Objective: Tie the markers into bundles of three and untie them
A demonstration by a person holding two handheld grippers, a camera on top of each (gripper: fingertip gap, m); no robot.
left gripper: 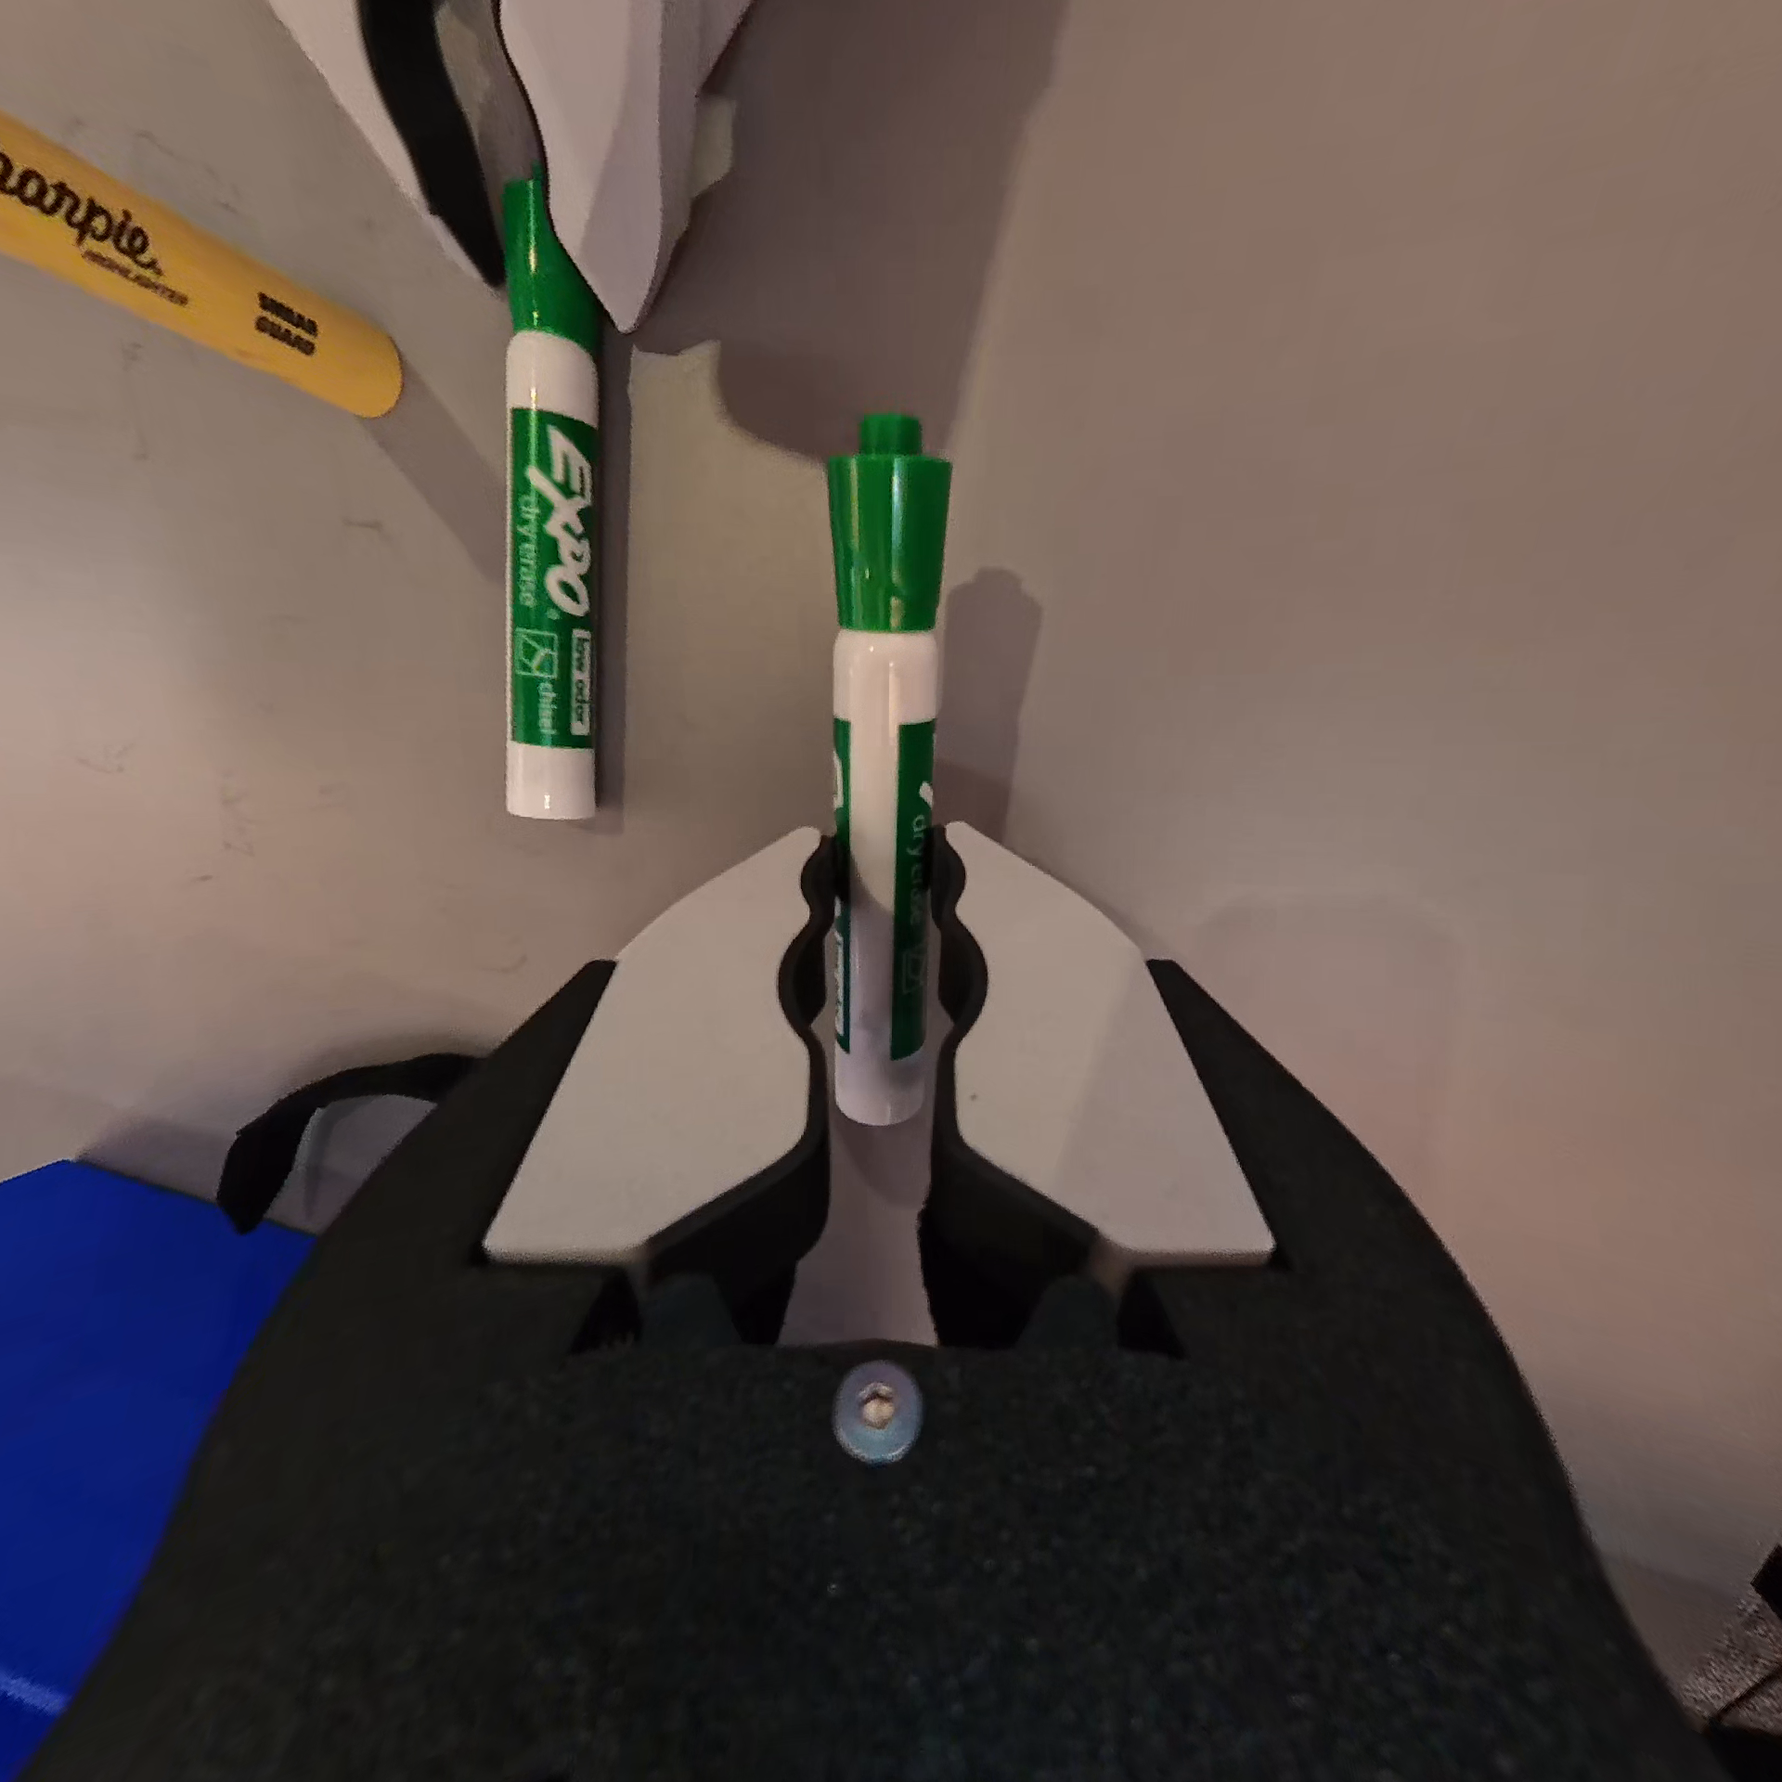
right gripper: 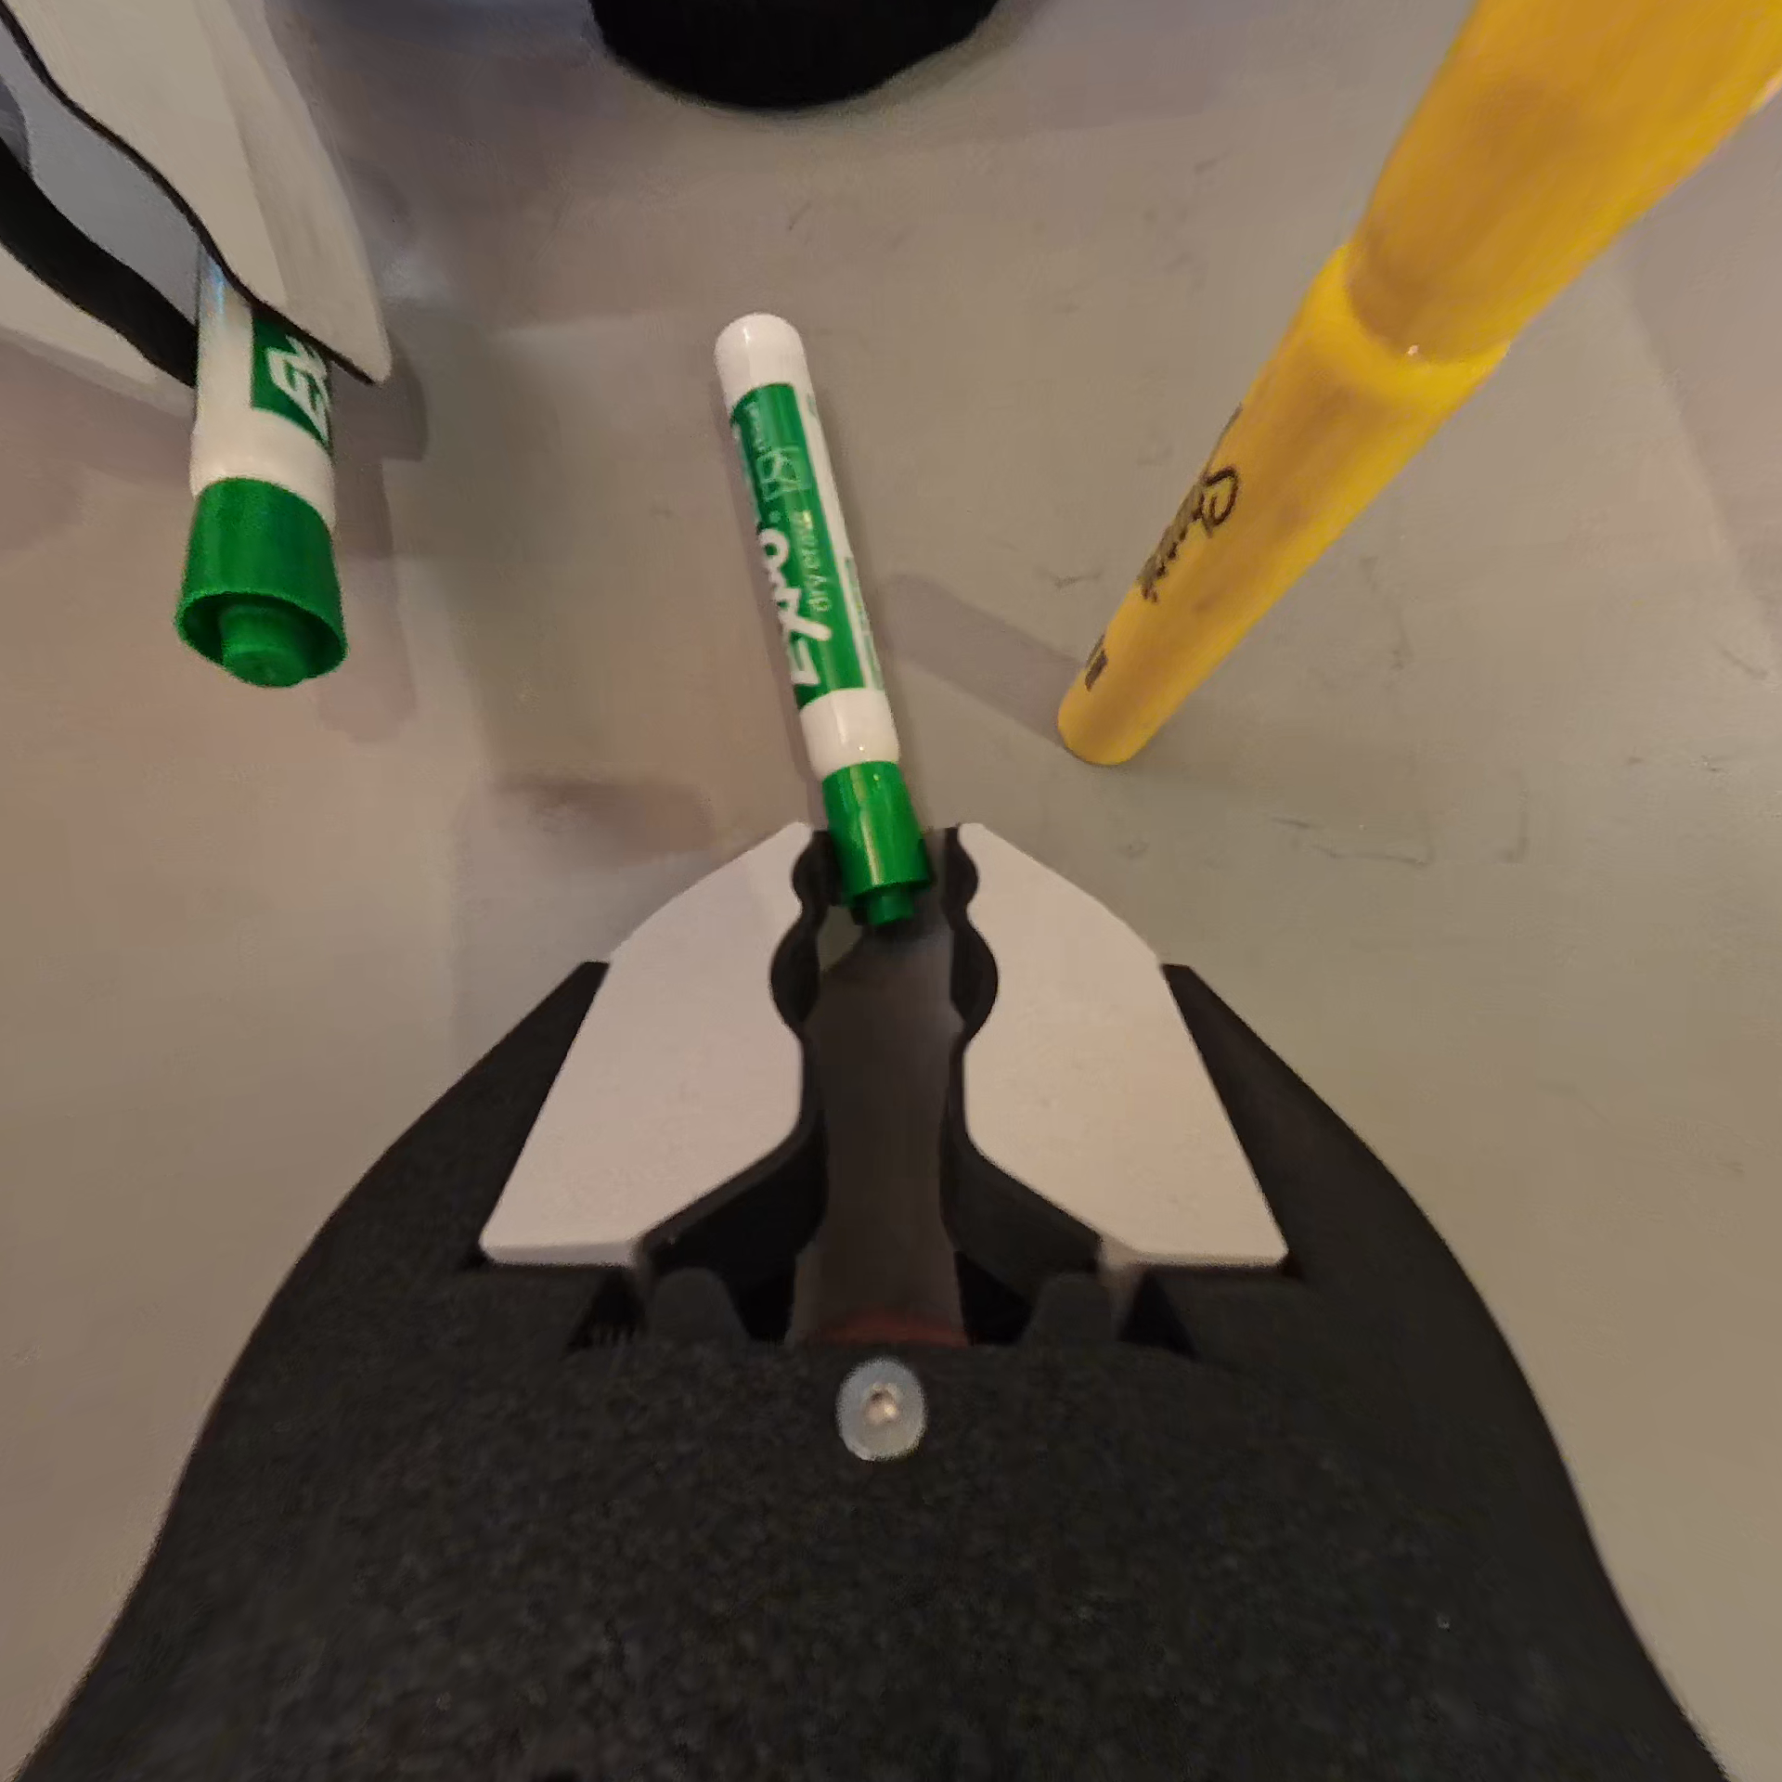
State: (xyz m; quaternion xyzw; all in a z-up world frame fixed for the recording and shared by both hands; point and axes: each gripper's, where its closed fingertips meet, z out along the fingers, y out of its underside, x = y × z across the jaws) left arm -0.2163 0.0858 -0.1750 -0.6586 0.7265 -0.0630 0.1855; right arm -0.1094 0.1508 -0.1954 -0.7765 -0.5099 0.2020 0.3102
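No bundle is seen tied, and no band or tie is visible, so the task is judged to be at the gathering stage. One green marker (left gripper: pixel 887 771) is clamped by its barrel in the left tongs (left gripper: pixel 884 849). A second green marker (right gripper: pixel 815 598) is pinched at its cap by the right tongs (right gripper: pixel 882 849). A yellow highlighter (right gripper: pixel 1282 463) lies loose on the table (right gripper: pixel 1446 916), ahead and right of the right tongs

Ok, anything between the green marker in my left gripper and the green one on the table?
Nothing visible. Only bare table separates the held green marker from the second green marker. The yellow highlighter lies beyond it, and the right gripper sits only at its cap end.
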